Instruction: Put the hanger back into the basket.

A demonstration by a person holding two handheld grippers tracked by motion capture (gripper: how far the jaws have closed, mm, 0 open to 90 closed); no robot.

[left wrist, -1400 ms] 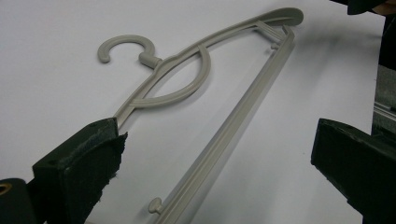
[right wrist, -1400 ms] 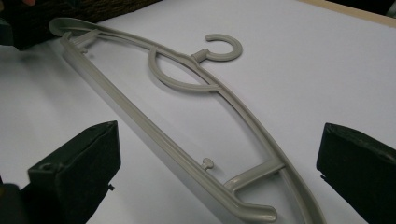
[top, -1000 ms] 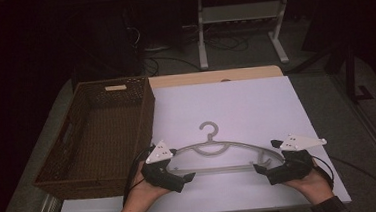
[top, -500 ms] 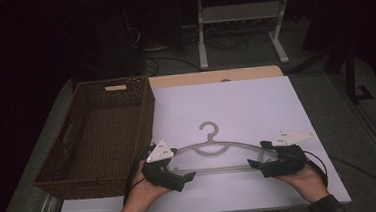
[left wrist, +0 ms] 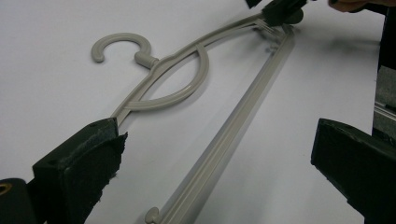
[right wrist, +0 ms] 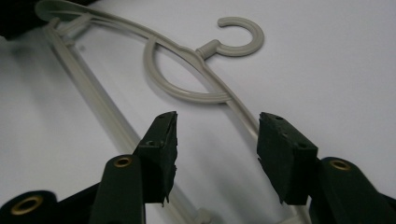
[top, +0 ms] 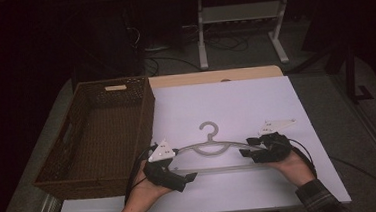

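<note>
A grey plastic hanger point(top: 211, 148) lies flat on the white sheet point(top: 226, 103), hook pointing away from me. My left gripper point(top: 186, 174) rests at the hanger's left end. In the left gripper view its jaws point(left wrist: 219, 158) stand wide open, the hanger's bottom bar point(left wrist: 233, 126) runs between them, and the pads do not touch it. My right gripper point(top: 246, 147) is at the hanger's right end. Its jaws point(right wrist: 217, 144) have just been closing and straddle that end of the hanger point(right wrist: 187, 93). The pads still stand clear of it.
A brown wicker basket point(top: 144, 114) stands at the left edge of the table, beside the sheet. Beyond the table's far edge a white metal stand point(top: 239, 12) and cables lie on the dark floor. The sheet's far half is bare.
My right gripper has slid left onto the hanger's right end and its jaws have narrowed. The left gripper and the hanger have not moved.
</note>
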